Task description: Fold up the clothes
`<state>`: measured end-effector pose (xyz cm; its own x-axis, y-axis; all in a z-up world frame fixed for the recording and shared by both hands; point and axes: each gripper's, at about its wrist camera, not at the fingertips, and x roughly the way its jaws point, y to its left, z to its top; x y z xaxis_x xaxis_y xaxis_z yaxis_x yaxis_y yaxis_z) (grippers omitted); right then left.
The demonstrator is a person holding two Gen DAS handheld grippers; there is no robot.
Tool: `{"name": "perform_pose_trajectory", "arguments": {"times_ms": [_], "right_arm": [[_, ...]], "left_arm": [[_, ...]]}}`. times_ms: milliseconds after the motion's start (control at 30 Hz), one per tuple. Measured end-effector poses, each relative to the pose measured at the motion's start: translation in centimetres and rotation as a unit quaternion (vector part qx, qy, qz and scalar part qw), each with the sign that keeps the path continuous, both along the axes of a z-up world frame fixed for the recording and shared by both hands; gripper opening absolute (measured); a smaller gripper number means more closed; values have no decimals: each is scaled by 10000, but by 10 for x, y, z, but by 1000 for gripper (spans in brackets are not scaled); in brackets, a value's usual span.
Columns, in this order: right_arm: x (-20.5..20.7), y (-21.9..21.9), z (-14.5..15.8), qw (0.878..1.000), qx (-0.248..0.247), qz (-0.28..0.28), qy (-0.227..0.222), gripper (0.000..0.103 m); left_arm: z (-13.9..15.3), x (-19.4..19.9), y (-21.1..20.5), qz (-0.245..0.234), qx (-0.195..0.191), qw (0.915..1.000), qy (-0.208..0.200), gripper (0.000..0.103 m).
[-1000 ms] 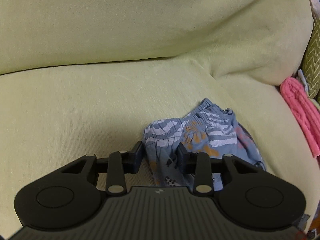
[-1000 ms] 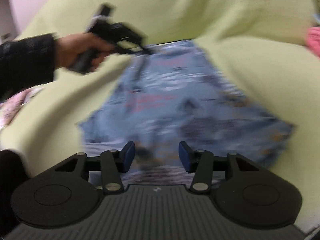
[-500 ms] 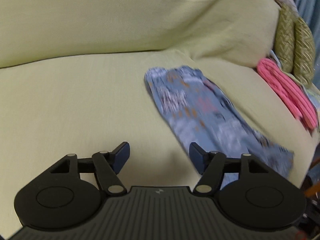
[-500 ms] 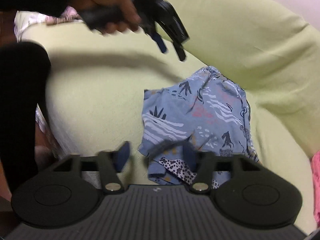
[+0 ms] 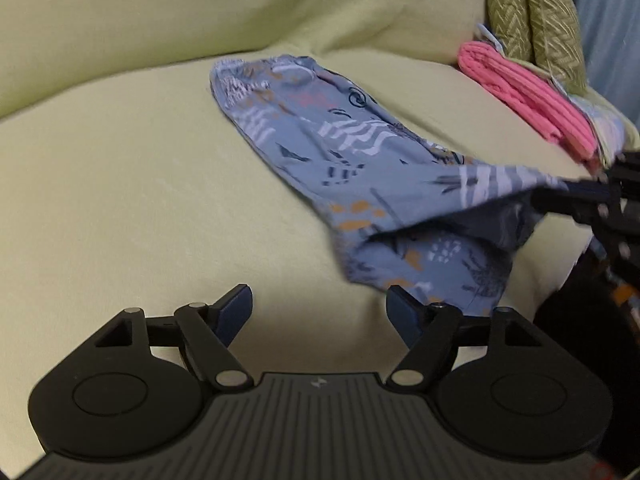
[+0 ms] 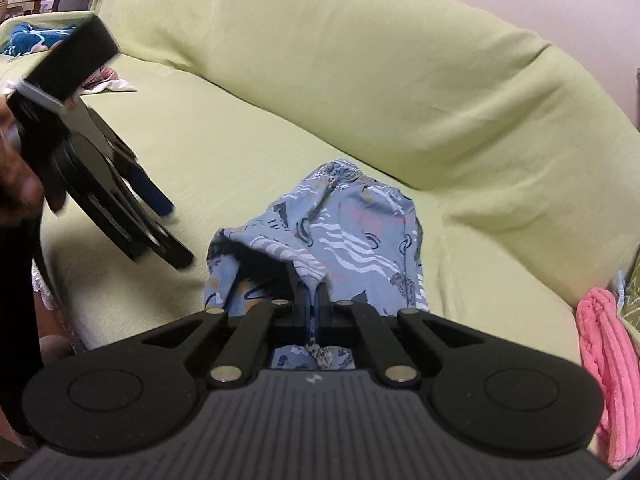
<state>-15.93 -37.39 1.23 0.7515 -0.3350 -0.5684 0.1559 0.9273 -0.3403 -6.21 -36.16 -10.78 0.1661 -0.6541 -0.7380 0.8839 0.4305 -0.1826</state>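
A: So the right gripper [image 6: 313, 300] is pinching the near hem of the blue patterned shorts [image 6: 344, 236], jaws closed flat on one thin layer and lifting it so the leg is gaping open at about seven o'clock from the pinch.

B: And the left gripper [image 5: 319, 312] is hanging with its jaws spread wide, holding nothing, its right finger [image 5: 404, 312] just beside the lower edge of the shorts [image 5: 340, 148] without gripping it.

A: That is probably where the risk is sitting. With one corner raised and the rest lying on the sofa seat [image 5: 120, 184], the cloth is likely sagging unevenly, so a fold made now could be coming out skewed or bunched.

B: The pinch is also looking shallow. The fabric seems light and slippery, a woven print of white waves, orange patches and dark animal shapes, so a quick pull might be dragging the hem out of the jaws.

A: The seat is not helping: a soft, rounded cushion under a pale green textured cover, with no firm flat base for a crease.

B: Further out, at two o'clock in the left wrist view, a ribbed pink towel [image 5: 524, 92] is lying folded against a green herringbone cushion [image 5: 536, 16]. A wide sweep may be brushing that pile.
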Motion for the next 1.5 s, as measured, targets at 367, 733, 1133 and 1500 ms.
{"name": "perform_pose_trajectory", "arguments": {"times_ms": [367,733,1133,1500], "right_arm": [[-6,11,-27,9991,-192,194,334,0],[-5,45,-71,9938,-127,836,722,29],[5,44,-86,9876,-691,1157,800,9],[3,10,-36,9957,470,752,270,2]], "left_arm": [[-4,16,-15,425,-155,9987,249,3],[-6,20,9,341,99,9994,-35,4],[7,-25,33,-818,-23,9832,-1629,55],[-23,-111,-9,-2759,186,8786,-3895,73]]}}
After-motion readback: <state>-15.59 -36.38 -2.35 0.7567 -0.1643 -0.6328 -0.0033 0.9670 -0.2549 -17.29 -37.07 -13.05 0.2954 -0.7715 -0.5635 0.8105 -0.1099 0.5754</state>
